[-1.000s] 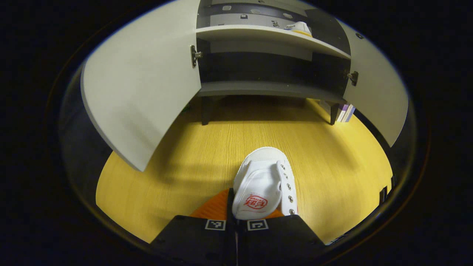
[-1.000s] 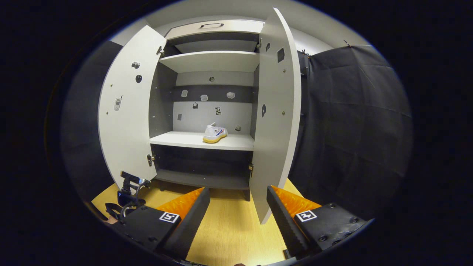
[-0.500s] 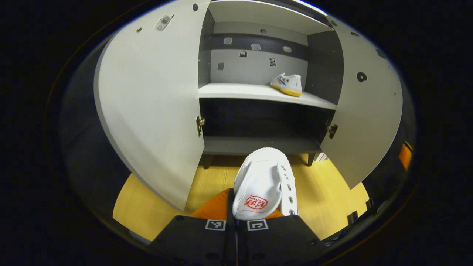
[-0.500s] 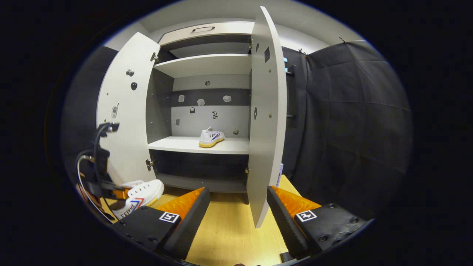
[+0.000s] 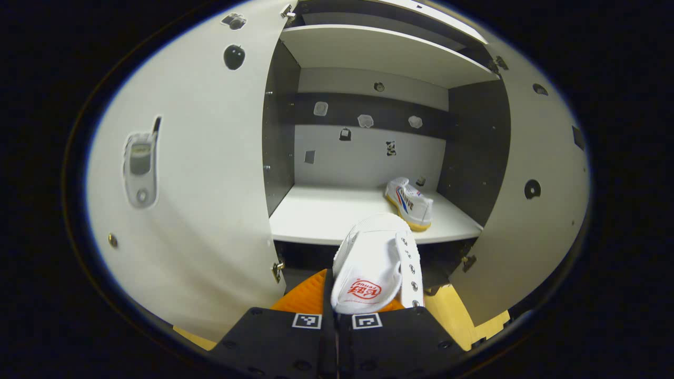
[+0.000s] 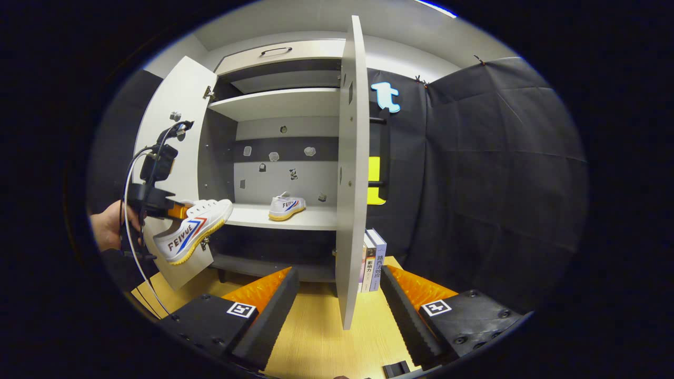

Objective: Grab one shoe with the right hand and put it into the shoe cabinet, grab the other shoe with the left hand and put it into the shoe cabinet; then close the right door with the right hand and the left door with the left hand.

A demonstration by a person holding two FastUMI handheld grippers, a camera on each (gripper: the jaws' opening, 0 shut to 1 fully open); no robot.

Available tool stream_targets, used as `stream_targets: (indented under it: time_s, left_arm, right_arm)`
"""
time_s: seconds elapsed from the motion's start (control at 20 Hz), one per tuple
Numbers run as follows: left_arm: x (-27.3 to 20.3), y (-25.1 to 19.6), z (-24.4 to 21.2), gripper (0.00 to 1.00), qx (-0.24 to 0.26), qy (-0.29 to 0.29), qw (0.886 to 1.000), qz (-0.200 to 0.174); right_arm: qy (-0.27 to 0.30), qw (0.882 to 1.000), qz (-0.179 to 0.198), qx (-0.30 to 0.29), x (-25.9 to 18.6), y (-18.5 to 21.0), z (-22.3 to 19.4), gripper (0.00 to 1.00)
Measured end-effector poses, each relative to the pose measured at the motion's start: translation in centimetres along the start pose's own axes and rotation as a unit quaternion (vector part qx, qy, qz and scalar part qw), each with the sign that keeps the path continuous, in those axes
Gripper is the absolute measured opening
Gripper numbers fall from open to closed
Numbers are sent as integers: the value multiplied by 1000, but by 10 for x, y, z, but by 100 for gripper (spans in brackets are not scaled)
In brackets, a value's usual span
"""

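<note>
So right now the left gripper (image 5: 337, 308) is clamped tight on a white canvas shoe (image 5: 375, 263), both fingers squeezed together on the heel end with basically no gap between them, and the toe pointing forward toward the shoe cabinet (image 5: 368, 47). From the right gripper view you can see that same left gripper (image 6: 158, 202) from the side: a hand (image 6: 108, 225) wraps its grip from behind, a cable loops off the top, and the held shoe (image 6: 192, 231) sits in the air in front of the open left door (image 6: 174, 110), toe tilted up and aimed at the middle shelf (image 6: 258, 216). It's roughly at shelf height, near the front edge, not over the shelf as far as I can tell. The other shoe (image 5: 409, 201) is already parked on that shelf, toward the right side near the back wall, sole down. The right gripper (image 6: 339, 297) is empty, its fingers spread wide apart, held low over the yellow wooden floor (image 6: 316, 337) and pointing at the cabinet. The edge of the open right door (image 6: 350, 173) lines up right between its fingers, but farther off, not touching. A few books (image 6: 373, 260) stand upright on the floor just beside that door's bottom edge. Both doors are swung wide open.
</note>
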State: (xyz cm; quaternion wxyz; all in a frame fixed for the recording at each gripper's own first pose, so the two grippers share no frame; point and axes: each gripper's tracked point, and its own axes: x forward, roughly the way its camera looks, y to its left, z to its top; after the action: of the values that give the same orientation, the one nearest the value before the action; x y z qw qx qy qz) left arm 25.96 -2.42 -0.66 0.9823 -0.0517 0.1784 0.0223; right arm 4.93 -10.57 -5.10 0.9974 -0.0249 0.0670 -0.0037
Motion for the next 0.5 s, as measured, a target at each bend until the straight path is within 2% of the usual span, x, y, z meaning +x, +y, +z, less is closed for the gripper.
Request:
stream_targets:
  time_s: [0.25,0.35,0.5]
  left_arm:
    - [71,1,81,6,-5,-20,1000,19]
    - [105,1,97,6,3,-13,999,32]
    - [153,0,110,7,-13,1,1000,28]
  right_arm:
    - [5,1000,-14,13,-5,-14,4,98]
    - [2,999,-31,14,-6,-27,6,98]
    - [-3,998,-59,16,-5,-46,11,98]
